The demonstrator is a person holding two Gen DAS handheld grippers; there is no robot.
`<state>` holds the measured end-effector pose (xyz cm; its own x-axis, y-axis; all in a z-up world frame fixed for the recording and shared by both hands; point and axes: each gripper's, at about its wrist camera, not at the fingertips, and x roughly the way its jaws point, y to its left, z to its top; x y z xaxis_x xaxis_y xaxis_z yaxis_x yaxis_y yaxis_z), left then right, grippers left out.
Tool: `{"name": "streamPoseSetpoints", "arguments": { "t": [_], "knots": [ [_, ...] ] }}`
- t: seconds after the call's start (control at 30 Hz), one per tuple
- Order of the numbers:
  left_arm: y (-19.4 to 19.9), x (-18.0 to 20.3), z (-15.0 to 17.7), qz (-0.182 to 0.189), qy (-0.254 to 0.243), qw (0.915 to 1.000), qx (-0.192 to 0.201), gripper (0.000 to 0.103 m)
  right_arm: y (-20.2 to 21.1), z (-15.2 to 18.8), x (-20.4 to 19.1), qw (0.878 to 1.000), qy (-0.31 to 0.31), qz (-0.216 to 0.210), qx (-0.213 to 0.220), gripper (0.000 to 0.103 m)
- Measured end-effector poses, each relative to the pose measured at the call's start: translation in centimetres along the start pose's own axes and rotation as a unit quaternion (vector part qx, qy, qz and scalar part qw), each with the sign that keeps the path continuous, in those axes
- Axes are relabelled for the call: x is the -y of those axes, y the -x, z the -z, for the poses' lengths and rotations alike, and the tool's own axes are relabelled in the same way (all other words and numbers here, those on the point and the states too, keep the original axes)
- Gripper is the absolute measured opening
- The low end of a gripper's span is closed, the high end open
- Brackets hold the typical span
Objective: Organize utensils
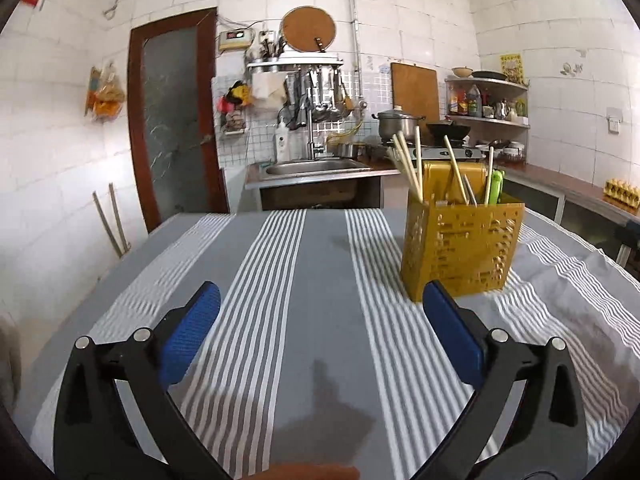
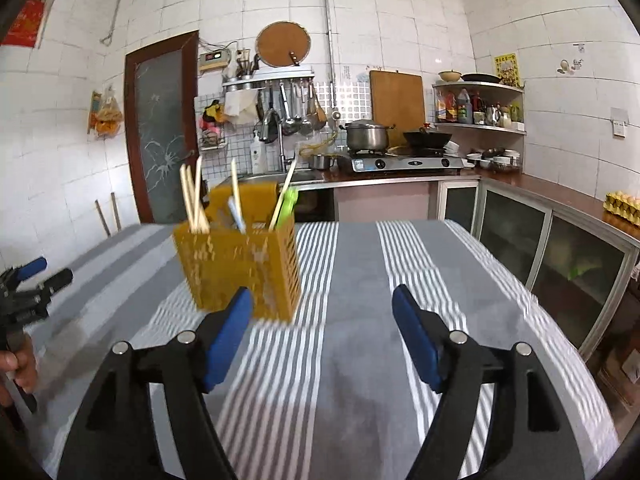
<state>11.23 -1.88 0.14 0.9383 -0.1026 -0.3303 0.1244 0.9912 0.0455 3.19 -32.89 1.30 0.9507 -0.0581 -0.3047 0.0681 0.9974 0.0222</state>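
**Both grippers empty, holder on striped tabletop**

Left gripper (image 1: pixel 320 304): jaws spread wide, blue pads apart, nothing between them; only bare cloth lies ahead of it. In the right wrist view its hand (image 2: pixel 18 362) shows at the far left edge.

Utensil holder (image 1: pixel 460 248): mustard-yellow plastic box, perforated walls, taller back panel, upright. It stands to the right of the left gripper and to the left of the right gripper, beyond both. Pale wooden chopsticks (image 1: pixel 408 168) lean out of it at several angles, and a green-handled utensil (image 1: pixel 496 188) sits at its right end. Blurred in the right wrist view.

Right gripper (image 2: pixel 322 306): jaws well apart, empty.

Tabletop (image 1: pixel 320 280): grey cloth with bands of white stripes.

Room: white-tiled kitchen, brown door (image 1: pixel 172 120), sink (image 1: pixel 316 168), hanging ladles, pot (image 2: pixel 366 136) and wok (image 2: pixel 426 138) on stove, corner shelf (image 2: pixel 480 106) with bottles.
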Motion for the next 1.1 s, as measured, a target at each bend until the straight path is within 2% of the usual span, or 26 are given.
{"name": "streamPoseSetpoints", "arguments": {
  "t": [0.13, 0.3, 0.5, 0.83, 1.1],
  "knots": [
    [1.1, -0.4, 1.3, -0.011, 0.004, 0.9995, 0.029, 0.098, 0.6, 2.6, -0.3, 1.000, 0.009, 0.003, 0.002, 0.071],
    [0.6, -0.3, 1.8, -0.009, 0.006, 0.9994, 0.034, 0.098, 1.2, 4.2, 0.1, 0.999, 0.015, 0.017, 0.024, 0.071],
    [1.2, -0.2, 2.5, -0.014, 0.011, 0.9984, 0.054, 0.098, 1.7, 4.0, 0.0, 0.997, 0.034, 0.042, 0.060, 0.073],
    [1.8, 1.3, 3.0, -0.023, -0.022, 0.9972, 0.068, 0.098, 1.5, 4.3, -1.0, 0.995, 0.056, 0.048, 0.062, 0.075],
    [1.6, 0.6, 3.0, -0.018, -0.011, 0.9979, 0.061, 0.098, 1.3, 4.5, -0.3, 0.997, 0.045, 0.043, 0.054, 0.077]
  ]
}}
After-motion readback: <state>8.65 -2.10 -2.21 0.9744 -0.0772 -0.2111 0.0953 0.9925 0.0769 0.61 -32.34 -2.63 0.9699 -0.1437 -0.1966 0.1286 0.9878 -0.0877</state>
